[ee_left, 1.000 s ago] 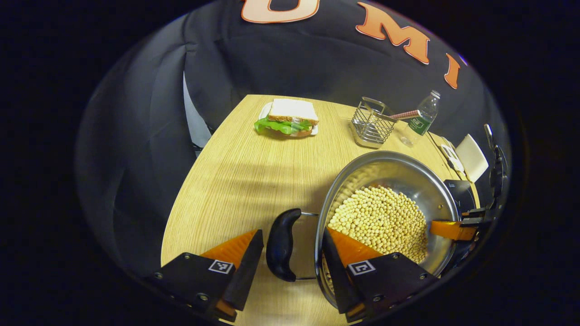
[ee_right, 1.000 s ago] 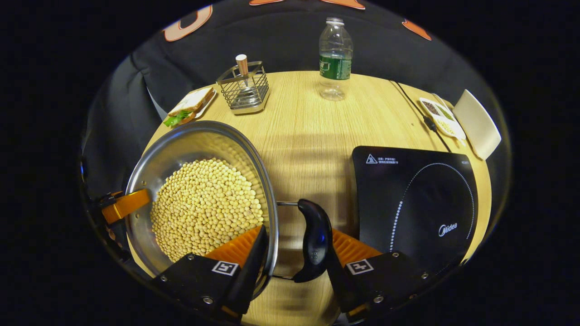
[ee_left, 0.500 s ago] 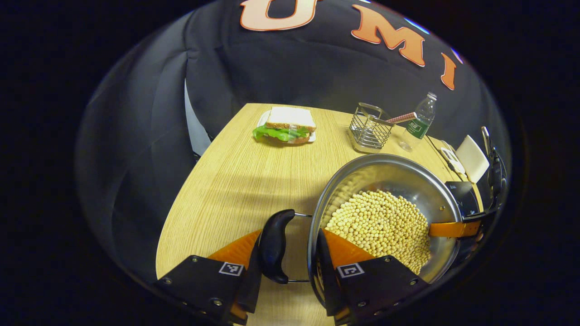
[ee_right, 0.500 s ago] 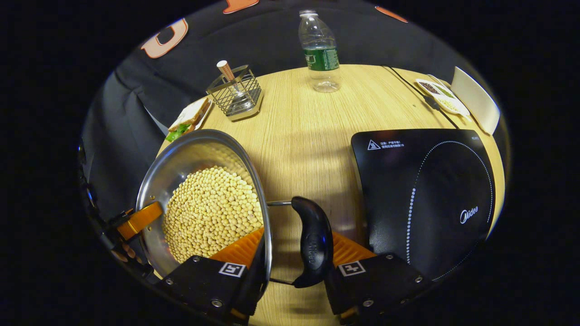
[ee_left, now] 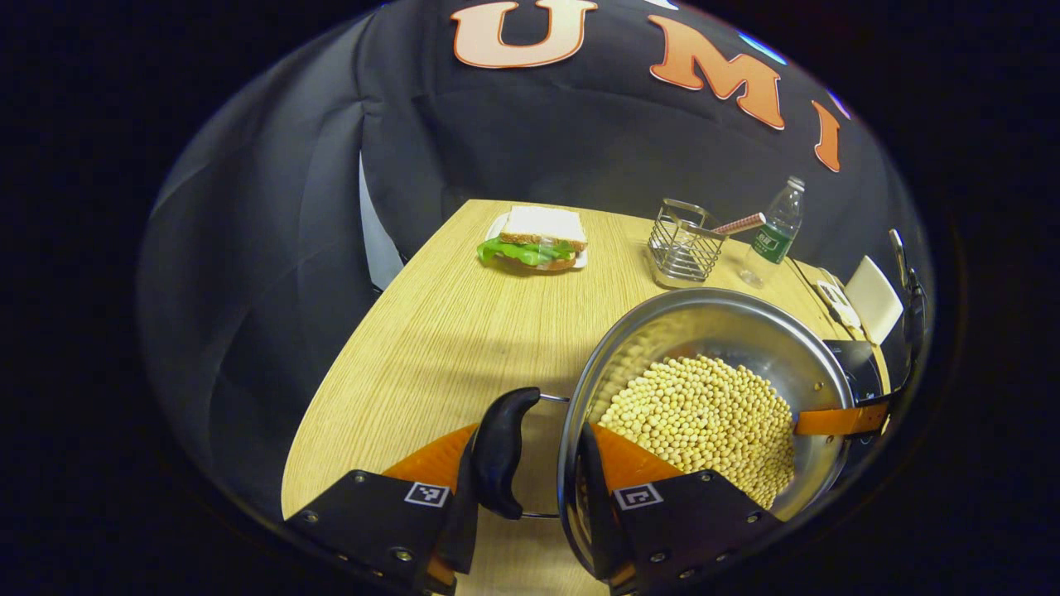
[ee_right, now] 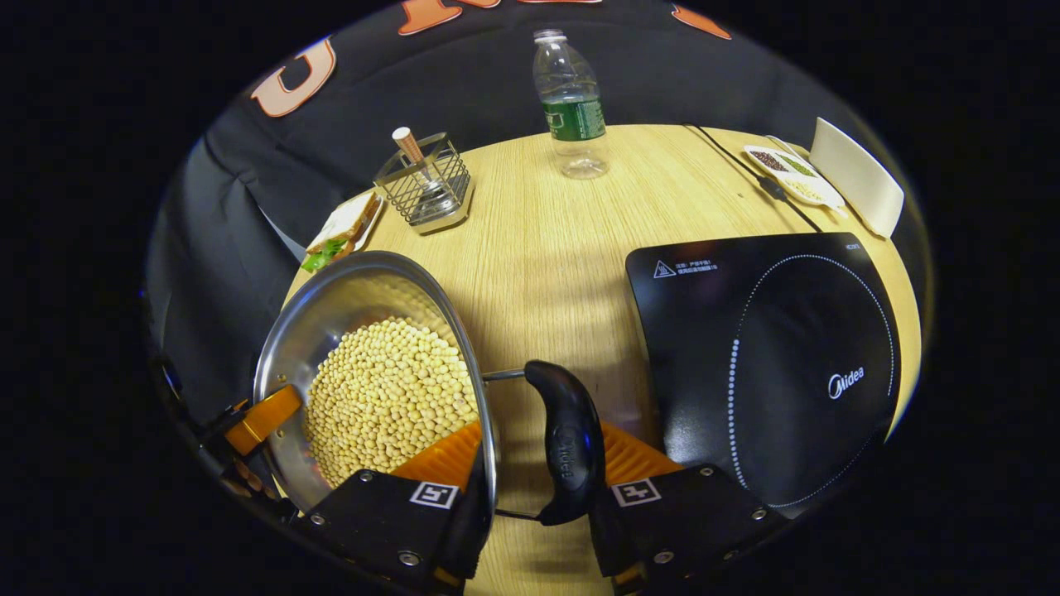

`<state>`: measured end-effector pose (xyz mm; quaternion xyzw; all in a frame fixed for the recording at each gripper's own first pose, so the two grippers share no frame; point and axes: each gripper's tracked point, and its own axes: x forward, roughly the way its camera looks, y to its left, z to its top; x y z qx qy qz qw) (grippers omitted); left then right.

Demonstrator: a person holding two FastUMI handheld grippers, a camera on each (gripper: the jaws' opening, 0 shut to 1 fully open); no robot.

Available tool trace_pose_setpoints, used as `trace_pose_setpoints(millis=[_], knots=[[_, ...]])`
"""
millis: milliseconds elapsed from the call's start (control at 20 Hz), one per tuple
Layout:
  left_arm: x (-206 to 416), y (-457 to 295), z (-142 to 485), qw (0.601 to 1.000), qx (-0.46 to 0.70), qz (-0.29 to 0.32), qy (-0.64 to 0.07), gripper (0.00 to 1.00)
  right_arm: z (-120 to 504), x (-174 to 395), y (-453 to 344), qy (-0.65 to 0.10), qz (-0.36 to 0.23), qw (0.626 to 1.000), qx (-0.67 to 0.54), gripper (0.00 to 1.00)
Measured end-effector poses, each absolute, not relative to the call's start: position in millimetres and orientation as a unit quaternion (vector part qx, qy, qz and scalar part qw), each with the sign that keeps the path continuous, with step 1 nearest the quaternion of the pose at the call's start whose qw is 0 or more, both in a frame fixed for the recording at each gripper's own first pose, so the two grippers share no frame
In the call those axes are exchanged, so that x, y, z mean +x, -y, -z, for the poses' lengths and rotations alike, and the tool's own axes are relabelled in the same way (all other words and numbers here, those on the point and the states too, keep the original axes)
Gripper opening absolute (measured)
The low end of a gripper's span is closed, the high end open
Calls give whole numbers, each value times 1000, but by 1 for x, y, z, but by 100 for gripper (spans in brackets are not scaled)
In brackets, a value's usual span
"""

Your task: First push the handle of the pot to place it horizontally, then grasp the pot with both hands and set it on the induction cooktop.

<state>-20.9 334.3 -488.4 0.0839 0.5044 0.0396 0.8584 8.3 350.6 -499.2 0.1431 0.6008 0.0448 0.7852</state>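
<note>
A steel pot (ee_left: 745, 339) full of soybeans (ee_left: 704, 414) stands left of the black induction cooktop (ee_right: 770, 356). In the left gripper view, my left gripper (ee_left: 526, 488) is shut on the pot's black side handle (ee_left: 499, 451), one finger outside the handle and the other inside the pot wall. In the right gripper view, my right gripper (ee_right: 534, 488) clamps the opposite black handle (ee_right: 567, 443) and the pot (ee_right: 348, 298) rim the same way. Each view shows the other gripper's finger hooked over the far rim. Whether the pot touches the table I cannot tell.
On the wooden table (ee_right: 546, 240) at the back are a sandwich on a plate (ee_left: 538, 236), a wire basket (ee_right: 426, 182) with a stick in it and a plastic bottle (ee_right: 571, 108). A small dish (ee_right: 787, 170), a white card (ee_right: 857, 174) and a cable (ee_right: 745, 170) lie behind the cooktop.
My left gripper's fingers have closed in onto the handle and pot wall. Both views have shifted a little with the pot; the cooktop looks slightly closer in the right gripper view.
</note>
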Motion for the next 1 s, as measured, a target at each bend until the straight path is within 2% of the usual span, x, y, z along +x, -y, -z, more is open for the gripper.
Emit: trace_pose_setpoints(millis=[350,400,450,500,550,600,650,750,1000], knots=[[-12,-341,439,875,117,-18,-469,56,477,12,-328,-574,-37,801,166,53],[-11,-338,432,878,117,-16,-464,53,474,13,-323,-569,-35,804,168,53],[-9,-338,423,879,118,-12,-461,56,468,13,-319,-564,-32,808,169,53],[-4,-347,409,881,118,-9,-458,56,465,12,-315,-560,-31,810,171,48],[-3,-346,400,880,119,-5,-459,56,461,14,-309,-556,-28,813,172,53],[-4,-346,387,882,118,-3,-456,53,457,14,-302,-551,-26,816,173,53],[-3,-346,375,883,120,0,-455,56,452,15,-296,-548,-25,818,174,53],[-4,-339,357,885,120,3,-450,53,442,19,-280,-540,-24,823,173,52],[2,-344,295,888,119,10,-443,56,424,20,-239,-522,-4,832,186,52]])
